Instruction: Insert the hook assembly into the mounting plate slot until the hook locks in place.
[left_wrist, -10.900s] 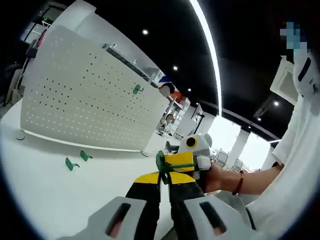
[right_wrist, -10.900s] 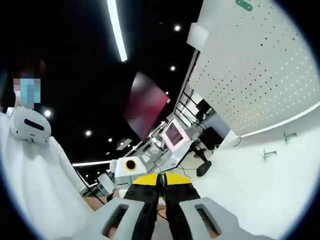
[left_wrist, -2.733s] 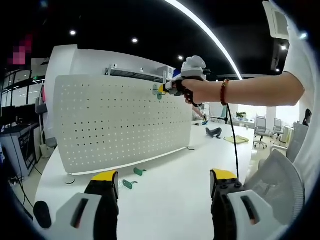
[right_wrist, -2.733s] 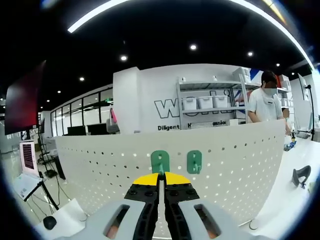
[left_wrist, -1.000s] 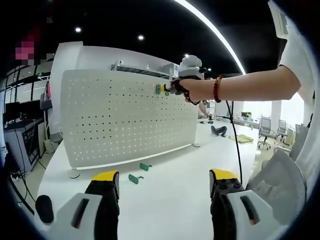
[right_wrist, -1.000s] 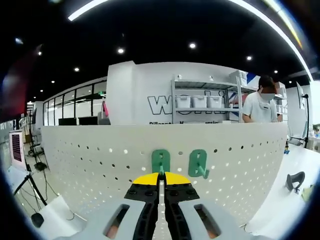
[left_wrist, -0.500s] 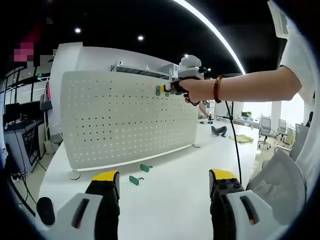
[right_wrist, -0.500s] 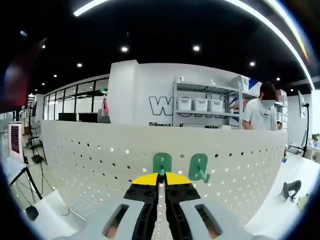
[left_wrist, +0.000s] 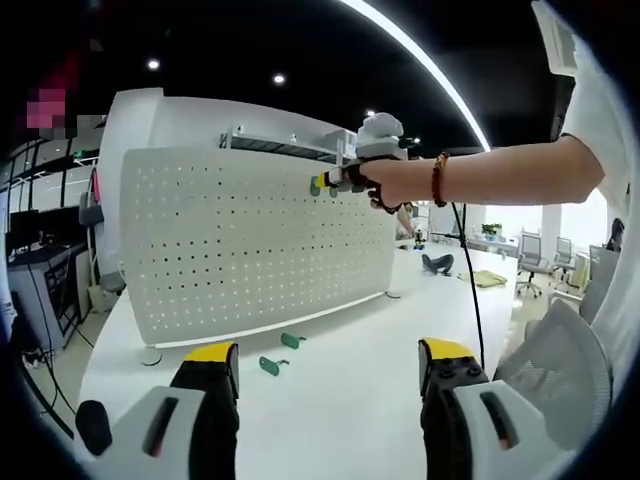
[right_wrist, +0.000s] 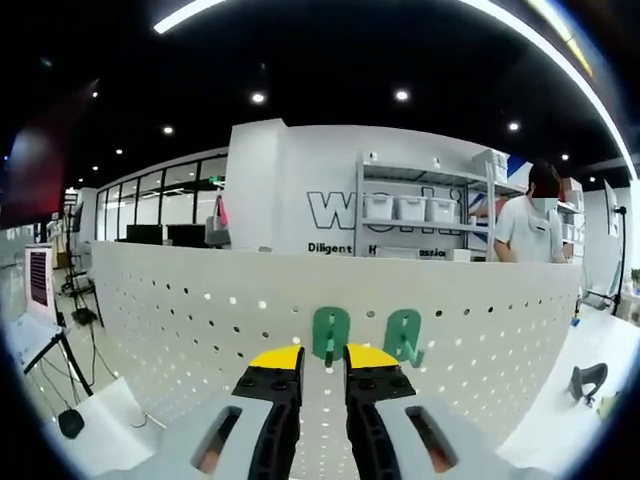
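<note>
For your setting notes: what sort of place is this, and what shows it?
Probably an open-plan office or lab: office chairs at desks, a shelf of storage bins, and a white pegboard standing on a long table.

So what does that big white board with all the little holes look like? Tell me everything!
The big white pegboard panel looks like thin painted metal, dotted with neat rows of small round holes. It stands upright on the white table, slightly curved, on small round feet. Two green plastic hooks hang side by side near its top edge. The right tongs sit just in front of those hooks, jaws slightly apart. Two more green hooks lie on the table before the panel.
</note>
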